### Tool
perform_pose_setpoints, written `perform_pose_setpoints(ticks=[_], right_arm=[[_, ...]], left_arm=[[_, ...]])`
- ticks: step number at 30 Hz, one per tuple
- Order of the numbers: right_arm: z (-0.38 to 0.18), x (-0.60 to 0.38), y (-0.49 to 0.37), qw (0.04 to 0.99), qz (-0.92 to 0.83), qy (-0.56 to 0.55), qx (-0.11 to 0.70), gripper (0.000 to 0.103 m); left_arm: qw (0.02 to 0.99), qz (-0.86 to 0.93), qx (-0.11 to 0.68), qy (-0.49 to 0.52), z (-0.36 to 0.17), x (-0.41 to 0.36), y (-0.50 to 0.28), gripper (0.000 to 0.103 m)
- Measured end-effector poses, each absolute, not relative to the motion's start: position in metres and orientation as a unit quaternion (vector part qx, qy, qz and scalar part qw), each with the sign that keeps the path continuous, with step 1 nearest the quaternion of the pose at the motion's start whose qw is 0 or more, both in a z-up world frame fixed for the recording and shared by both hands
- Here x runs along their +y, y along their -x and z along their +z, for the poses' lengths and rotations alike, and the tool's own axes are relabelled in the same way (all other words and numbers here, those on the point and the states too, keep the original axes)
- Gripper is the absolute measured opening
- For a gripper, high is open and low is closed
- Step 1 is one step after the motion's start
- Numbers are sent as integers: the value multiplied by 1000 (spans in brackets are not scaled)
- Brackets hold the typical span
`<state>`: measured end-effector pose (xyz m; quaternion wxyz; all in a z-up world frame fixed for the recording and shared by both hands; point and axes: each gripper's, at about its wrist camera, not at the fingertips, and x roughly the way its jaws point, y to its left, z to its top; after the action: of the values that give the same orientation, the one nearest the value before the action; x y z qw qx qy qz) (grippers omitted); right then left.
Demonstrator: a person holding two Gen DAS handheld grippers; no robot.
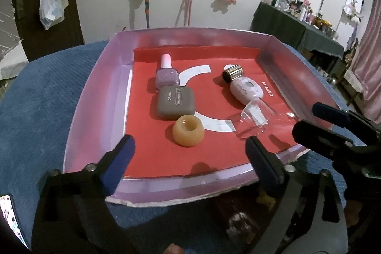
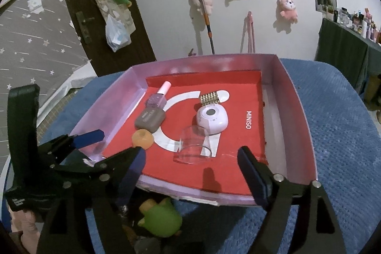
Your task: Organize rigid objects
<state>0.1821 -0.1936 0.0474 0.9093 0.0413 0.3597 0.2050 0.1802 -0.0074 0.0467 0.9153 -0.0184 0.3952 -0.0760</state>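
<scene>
A shallow pink box (image 1: 95,92) (image 2: 295,97) with a red liner holds a purple nail polish bottle (image 1: 166,73) (image 2: 158,97), a grey eyeshadow case (image 1: 175,101) (image 2: 150,120), an orange ring-shaped piece (image 1: 188,127) (image 2: 142,138), a pink bottle with a gold studded cap (image 1: 245,87) (image 2: 212,117) and a clear cup on its side (image 1: 252,118) (image 2: 194,144). My left gripper (image 1: 190,156) (image 2: 112,142) is open and empty over the box's near edge, just in front of the orange piece. My right gripper (image 2: 190,166) (image 1: 307,118) is open and empty, just in front of the clear cup.
The box rests on a blue textured cloth (image 1: 42,92) (image 2: 338,125). A green toy (image 2: 162,218) and other small items lie below the box's near edge. A dark door (image 2: 95,4), a white wall with hung plush toys (image 2: 289,7) and a cluttered green-draped table (image 1: 300,25) stand behind.
</scene>
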Motion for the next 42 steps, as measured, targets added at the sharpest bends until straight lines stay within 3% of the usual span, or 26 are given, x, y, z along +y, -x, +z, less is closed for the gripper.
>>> perform_pose_setpoints(ticks=[11,42], right_arm=[[63,-197,-152,919,222,-49,322,103],[56,-204,-67,939,217,-43,263,103]], left_arm=[[923,-74,376,30,57,-3,-156,103],[943,-64,326,21,56,-14,-68,103]])
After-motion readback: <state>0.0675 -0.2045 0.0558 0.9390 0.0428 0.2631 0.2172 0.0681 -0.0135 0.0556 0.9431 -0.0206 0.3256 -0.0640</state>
